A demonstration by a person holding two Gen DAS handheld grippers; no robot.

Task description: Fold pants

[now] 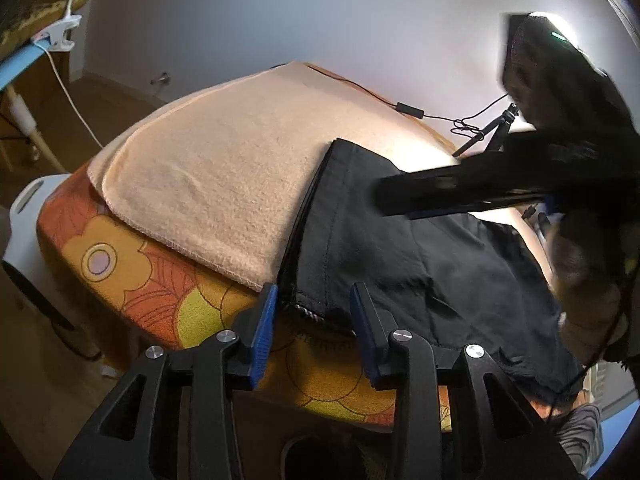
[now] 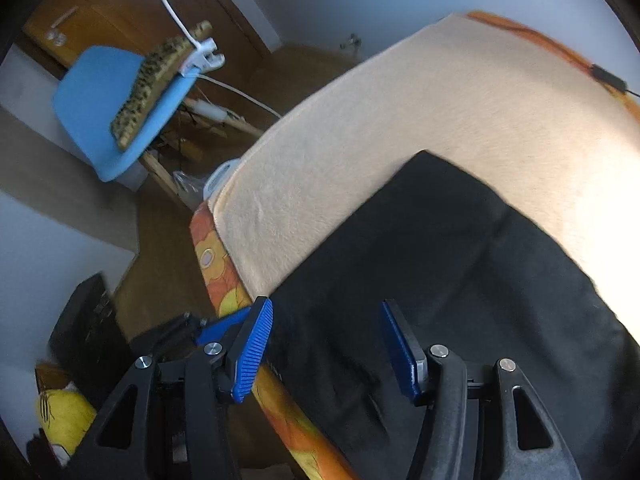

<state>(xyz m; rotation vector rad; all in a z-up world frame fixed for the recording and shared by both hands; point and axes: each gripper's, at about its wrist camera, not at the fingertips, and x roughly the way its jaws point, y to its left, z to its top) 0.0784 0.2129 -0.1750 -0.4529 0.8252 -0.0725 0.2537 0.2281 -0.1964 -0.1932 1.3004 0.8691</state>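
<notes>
The black pants lie partly folded on the cream towel at the table's near edge; thin, limp, light cloth. Left gripper stands open around the layered corner, right gripper open above the fabric. Best pinched through all layers at that corner.

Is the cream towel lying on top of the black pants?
No: the black pants lie over the cream towel, covering its near right part.
</notes>
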